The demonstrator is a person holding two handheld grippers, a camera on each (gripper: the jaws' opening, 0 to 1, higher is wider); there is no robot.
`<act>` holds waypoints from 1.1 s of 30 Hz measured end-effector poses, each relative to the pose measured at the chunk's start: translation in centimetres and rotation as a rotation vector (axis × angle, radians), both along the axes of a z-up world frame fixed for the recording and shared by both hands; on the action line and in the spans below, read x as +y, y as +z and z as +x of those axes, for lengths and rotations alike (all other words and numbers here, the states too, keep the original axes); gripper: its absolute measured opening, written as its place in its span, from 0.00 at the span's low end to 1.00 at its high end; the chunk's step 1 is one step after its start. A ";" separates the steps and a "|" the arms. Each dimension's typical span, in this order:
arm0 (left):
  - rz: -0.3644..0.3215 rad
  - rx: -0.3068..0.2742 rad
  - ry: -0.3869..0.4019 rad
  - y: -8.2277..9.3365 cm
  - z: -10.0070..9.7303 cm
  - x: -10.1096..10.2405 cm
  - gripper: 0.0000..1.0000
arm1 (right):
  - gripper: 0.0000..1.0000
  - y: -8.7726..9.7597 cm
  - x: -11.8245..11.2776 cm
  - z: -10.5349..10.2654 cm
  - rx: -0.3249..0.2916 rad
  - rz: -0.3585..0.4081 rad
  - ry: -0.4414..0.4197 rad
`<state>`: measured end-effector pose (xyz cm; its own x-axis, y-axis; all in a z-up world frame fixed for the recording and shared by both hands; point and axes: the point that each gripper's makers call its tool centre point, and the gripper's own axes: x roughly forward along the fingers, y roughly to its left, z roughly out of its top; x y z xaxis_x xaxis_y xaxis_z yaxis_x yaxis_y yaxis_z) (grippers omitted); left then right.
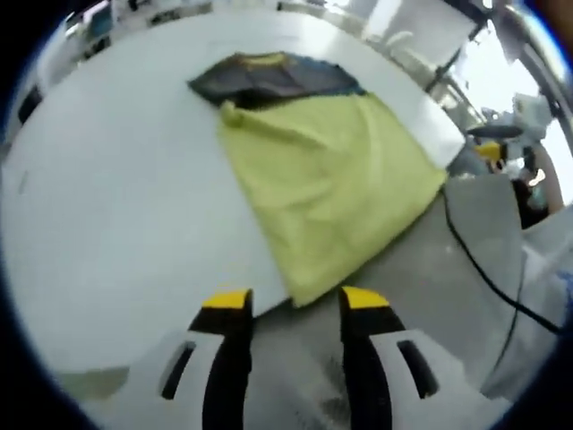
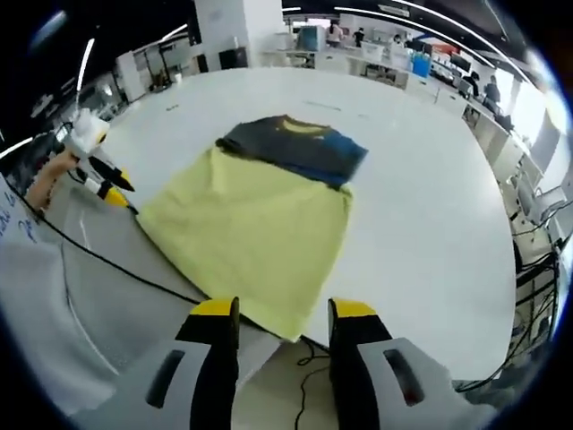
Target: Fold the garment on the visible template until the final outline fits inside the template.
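A yellow-green cloth [image 1: 327, 188] [image 2: 251, 228] lies spread on the white table [image 1: 107, 197] [image 2: 430, 206], reaching its near edge. A dark garment [image 1: 269, 79] [image 2: 291, 148] with a yellow collar and a blue patch lies bunched on the cloth's far end. My left gripper [image 1: 294, 305] is open, with one near corner of the cloth just ahead between its tips. My right gripper [image 2: 283, 313] is open too, its tips on either side of the other near corner, which hangs over the table edge. The left gripper [image 2: 115, 191], held by a hand, also shows at the cloth's left corner.
A black cable [image 1: 483, 269] [image 2: 89, 251] runs over the grey surface [image 1: 421, 269] below the table's edge. The far half of the table is bare white. Desks, shelves and people stand in the bright room behind [image 2: 394, 45].
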<state>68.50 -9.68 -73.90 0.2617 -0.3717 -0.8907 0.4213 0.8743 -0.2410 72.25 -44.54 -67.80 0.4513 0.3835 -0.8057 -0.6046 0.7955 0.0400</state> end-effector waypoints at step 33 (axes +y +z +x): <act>0.016 0.064 0.081 -2.6 -0.4 -1.2 0.18 | 0.19 -5.0 -2.4 -0.8 0.156 0.007 -0.147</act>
<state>68.06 -10.86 -76.49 0.2328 -0.3375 -0.9121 0.3335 0.9087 -0.2511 71.44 -46.93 -72.75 0.3728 0.3284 -0.8679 -0.4677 0.8743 0.1300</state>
